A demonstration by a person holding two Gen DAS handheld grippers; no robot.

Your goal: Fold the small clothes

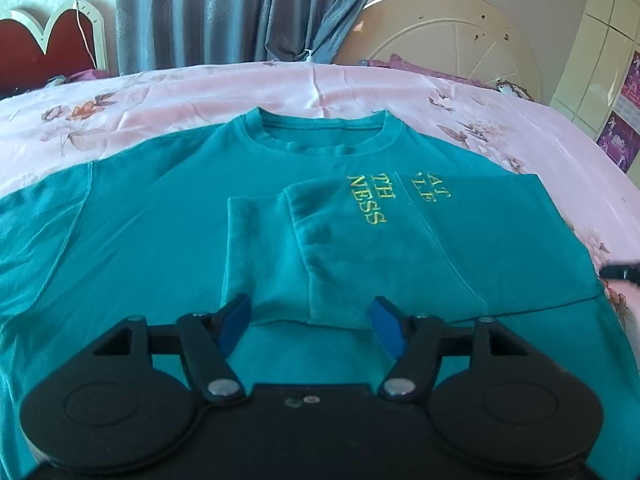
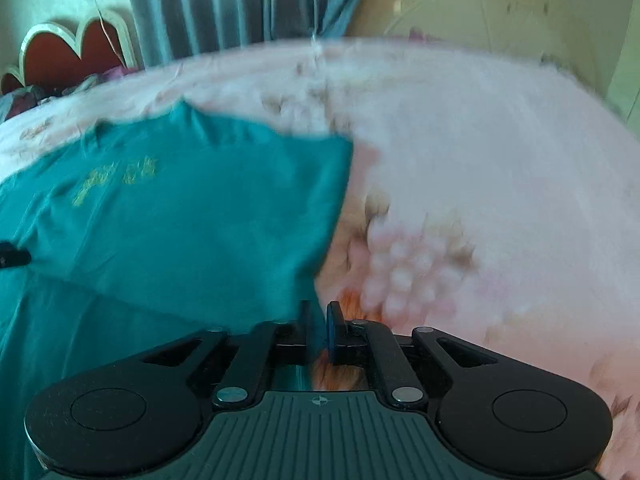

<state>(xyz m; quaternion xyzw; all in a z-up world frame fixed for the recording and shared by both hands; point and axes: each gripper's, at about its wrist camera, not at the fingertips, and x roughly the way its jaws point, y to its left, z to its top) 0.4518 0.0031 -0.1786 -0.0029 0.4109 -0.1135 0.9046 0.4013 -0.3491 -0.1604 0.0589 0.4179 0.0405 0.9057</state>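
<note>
- The teal T-shirt [image 1: 168, 216] lies flat on the bed [image 1: 280, 84], neckline toward the far side, with its right side and sleeve already folded over the chest print.
- The left gripper [image 1: 310, 326] hovers low over the shirt's middle, near the end of the folded sleeve; its fingers [image 1: 234, 322] are spread and hold nothing.
- The right gripper [image 2: 318, 326] sits at the shirt's right edge with its fingers pressed nearly together; teal cloth shows in the narrow gap, so it appears to be pinching that edge. This view is blurred.
- Judged step: finishing the right-side fold. To do it well, the right gripper should lay the edge straight and flat, then let go; the left gripper could press the folded panel so it does not slide.
- No containers are in view.
</note>
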